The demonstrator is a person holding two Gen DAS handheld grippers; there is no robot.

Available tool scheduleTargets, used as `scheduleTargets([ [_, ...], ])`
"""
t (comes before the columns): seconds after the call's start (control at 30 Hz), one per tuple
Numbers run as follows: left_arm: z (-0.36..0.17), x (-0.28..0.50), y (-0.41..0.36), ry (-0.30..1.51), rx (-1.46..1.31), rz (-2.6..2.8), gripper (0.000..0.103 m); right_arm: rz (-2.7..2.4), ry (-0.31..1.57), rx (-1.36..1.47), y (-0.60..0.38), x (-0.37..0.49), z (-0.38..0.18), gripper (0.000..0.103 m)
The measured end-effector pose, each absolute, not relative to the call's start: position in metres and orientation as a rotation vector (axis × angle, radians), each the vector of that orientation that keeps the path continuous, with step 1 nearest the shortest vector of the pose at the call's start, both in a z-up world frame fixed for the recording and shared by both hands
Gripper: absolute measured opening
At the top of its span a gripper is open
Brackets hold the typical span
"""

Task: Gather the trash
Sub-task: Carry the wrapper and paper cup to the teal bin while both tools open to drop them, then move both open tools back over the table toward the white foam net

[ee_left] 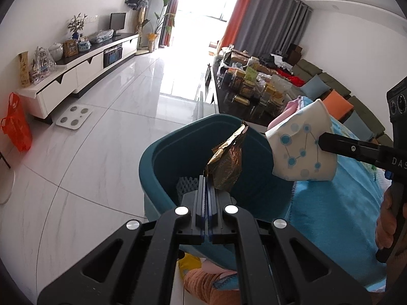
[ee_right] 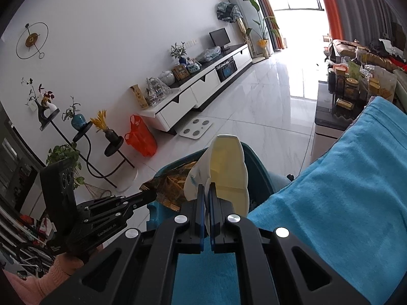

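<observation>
The left tool [ee_left: 206,178] is clamped on a crumpled gold wrapper [ee_left: 226,162], holding it right over the open mouth of the teal bin [ee_left: 162,157]. The wrapper hangs within the bin's rim, above a pale ribbed object [ee_left: 187,185] lying inside. That placement looks chosen so that a release would drop the wrapper straight in.

The right tool [ee_right: 206,190] is closed on a squashed paper cup [ee_right: 226,167], white with blue dots outside, yellowish inside. From the left wrist view, the cup [ee_left: 300,150] sits at the bin's right rim, beside the wrapper and partly over the blue blanket [ee_left: 335,203] that borders the bin on that side. It seems to need a little more travel toward the bin's middle before letting go, or it could land on the blanket.

Both pieces are pinched by an edge, so each dangles free below its tool.
</observation>
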State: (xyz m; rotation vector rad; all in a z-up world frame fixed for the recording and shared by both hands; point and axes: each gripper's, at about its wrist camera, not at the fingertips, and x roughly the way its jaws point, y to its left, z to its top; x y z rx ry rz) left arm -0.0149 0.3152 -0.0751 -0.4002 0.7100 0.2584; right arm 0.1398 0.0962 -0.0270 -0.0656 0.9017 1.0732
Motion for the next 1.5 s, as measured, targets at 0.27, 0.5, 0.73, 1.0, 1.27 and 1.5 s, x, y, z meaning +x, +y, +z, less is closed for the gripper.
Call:
scheduleTargets([
  [0.27,-0.085,-0.005,0.32,0.738,-0.421,0.278,0.003,1.067,0.933,-0.086,0.117,0.138,-0.036,0.005],
  [0.5,-0.085,-0.001,0.319,0.732,-0.433,0.291,0.014,1.061,0.945,-0.077,0.111,0.14,-0.04,0.008],
  [0.73,-0.06,-0.012,0.297,0.654,-0.38,0.25,0.036,1.062,0.879,-0.069,0.072,0.129,-0.023,0.016],
  [1.0,-0.027,0.0,0.23,0.589,-0.285,0.041,0.045,0.973,0.767,-0.024,-0.018,0.117,0.004,0.024],
  [1.27,-0.018,0.038,0.142,0.62,-0.191,-0.19,0.047,0.801,0.723,0.066,-0.121,0.113,0.011,0.025],
  [1.5,-0.018,0.081,0.079,0.675,-0.121,-0.32,0.047,0.597,0.708,0.155,-0.211,0.115,0.003,0.028],
])
